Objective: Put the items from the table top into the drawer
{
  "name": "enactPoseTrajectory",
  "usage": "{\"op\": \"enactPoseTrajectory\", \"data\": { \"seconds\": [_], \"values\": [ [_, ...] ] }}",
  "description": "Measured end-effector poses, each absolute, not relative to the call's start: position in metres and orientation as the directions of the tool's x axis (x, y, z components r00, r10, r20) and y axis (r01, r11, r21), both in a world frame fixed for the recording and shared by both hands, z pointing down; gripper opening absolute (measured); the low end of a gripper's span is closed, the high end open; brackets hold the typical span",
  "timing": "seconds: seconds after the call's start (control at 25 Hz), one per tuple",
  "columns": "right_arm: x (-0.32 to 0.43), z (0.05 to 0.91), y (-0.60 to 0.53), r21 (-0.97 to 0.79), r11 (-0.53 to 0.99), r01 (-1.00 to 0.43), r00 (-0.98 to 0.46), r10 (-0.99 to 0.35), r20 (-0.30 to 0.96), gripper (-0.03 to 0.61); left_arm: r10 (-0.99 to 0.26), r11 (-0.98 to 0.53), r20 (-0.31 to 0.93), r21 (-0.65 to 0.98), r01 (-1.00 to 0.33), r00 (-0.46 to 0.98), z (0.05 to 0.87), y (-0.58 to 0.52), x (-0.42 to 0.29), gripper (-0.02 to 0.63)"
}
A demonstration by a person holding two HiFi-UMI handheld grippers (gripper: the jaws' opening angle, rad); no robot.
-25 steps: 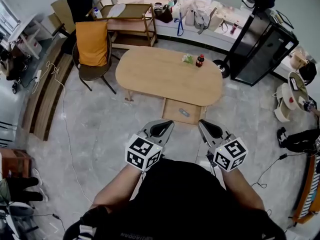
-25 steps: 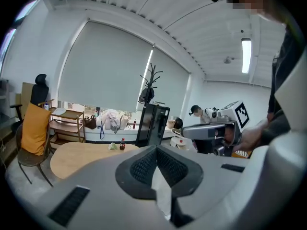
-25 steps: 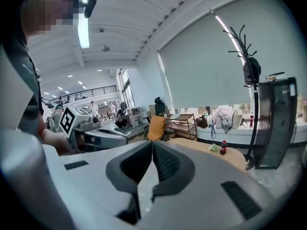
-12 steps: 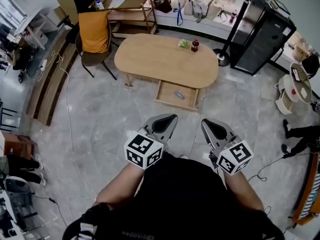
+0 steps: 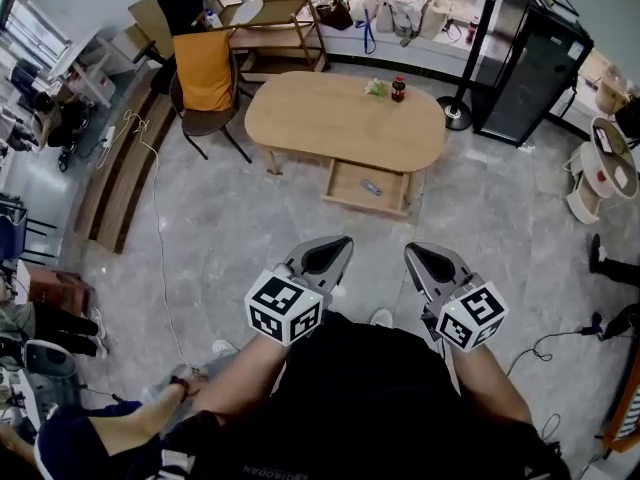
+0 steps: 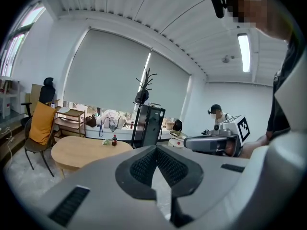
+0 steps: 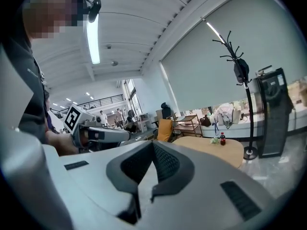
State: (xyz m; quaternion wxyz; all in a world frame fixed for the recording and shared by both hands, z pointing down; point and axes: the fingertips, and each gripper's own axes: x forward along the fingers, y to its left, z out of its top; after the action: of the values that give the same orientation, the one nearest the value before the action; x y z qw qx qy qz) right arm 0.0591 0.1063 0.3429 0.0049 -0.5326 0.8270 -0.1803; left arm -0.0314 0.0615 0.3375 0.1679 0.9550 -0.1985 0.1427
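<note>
Jaws shut, bottle [image 5: 398,89] well beyond on table [image 5: 340,128].

Tabletop [image 5: 345,118]: pale wood, smooth, matt. Drawer [image 5: 345,182]: same pale wood. Floor [image 5: 230,238]: grey stone-look tile, slight sheen. Chair cover [image 5: 205,68]: orange cloth. Left gripper [image 5: 338,245], right gripper [image 5: 414,252]: matt grey plastic shells; fingers [image 6: 143,167] black, ribbed, rubbery.

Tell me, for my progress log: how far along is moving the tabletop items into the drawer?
Done: the drawer stands open with one small item inside. In hand: nothing; the left gripper and right gripper are shut and empty, well short of the table. Left: the bottle and the green item on the tabletop.
</note>
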Motion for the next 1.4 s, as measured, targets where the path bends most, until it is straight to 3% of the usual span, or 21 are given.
{"op": "enactPoseTrajectory", "data": {
  "seconds": [0.28,0.88,1.4],
  "values": [
    [0.036,0.337,0.103,-0.269,0.33,-0.905,-0.388,-0.899,0.201,0.003,-0.277,-0.902,0.322,0.237,-0.36,0.905,0.318,0.054,-0.041,0.002],
    [-0.022,0.344,0.076,-0.23,0.308,-0.923,-0.362,-0.899,0.249,0.003,-0.267,-0.908,0.323,0.231,-0.349,0.908,0.331,0.022,-0.095,0.002],
    [-0.031,0.34,0.067,-0.223,0.314,-0.923,-0.365,-0.898,0.247,0.003,-0.258,-0.912,0.325,0.227,-0.34,0.91,0.329,0.014,-0.101,0.002]
  ]
}}
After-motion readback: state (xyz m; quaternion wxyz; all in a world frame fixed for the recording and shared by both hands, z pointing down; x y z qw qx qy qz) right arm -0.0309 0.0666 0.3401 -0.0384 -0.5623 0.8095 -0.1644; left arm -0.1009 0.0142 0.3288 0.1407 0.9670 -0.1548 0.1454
